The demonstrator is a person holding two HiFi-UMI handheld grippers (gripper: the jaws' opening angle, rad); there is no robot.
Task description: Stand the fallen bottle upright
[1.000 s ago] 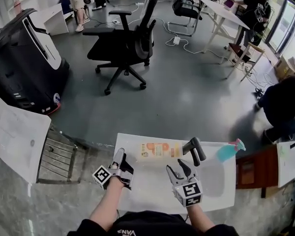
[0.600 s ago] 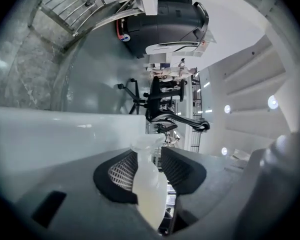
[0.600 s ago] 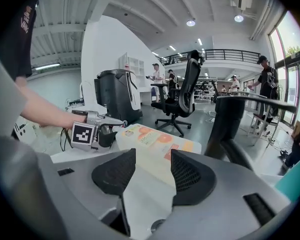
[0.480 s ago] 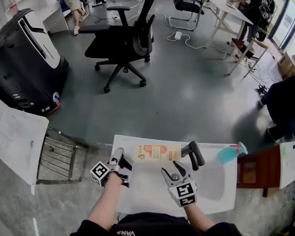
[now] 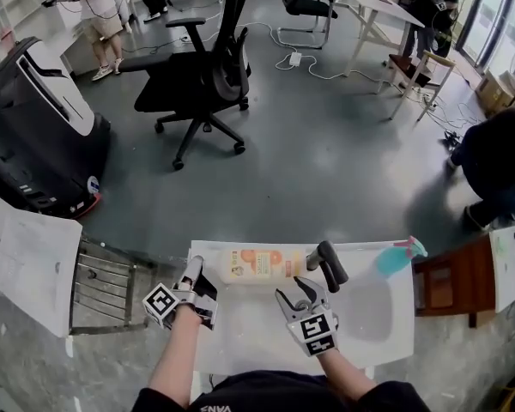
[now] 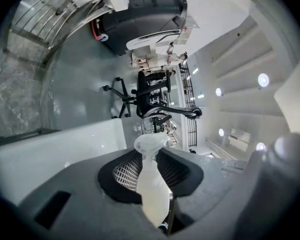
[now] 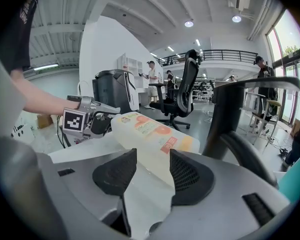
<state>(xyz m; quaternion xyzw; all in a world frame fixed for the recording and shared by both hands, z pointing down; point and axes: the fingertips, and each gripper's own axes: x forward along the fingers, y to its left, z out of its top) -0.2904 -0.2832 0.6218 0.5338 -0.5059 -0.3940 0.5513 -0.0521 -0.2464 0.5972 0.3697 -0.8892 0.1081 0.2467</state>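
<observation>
White table (image 5: 251, 333), fallen orange-labelled bottle (image 5: 259, 264), print unreadable

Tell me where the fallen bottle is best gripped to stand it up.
Probably the cap end, from the left side: the bottle lies lengthwise along the table, cap leftward, so lifting there pivots it onto its base. The left gripper, jaws just closed, grips there.

the bottle (image 5: 262, 264) is milky white with an orange and yellow label bearing a small red patch. the table (image 5: 249, 333) is white, the spray bottle (image 5: 395, 262) teal with what looks like a pink trigger. the office chair (image 5: 193, 84) is black, the floor (image 5: 326, 161) grey.
</observation>
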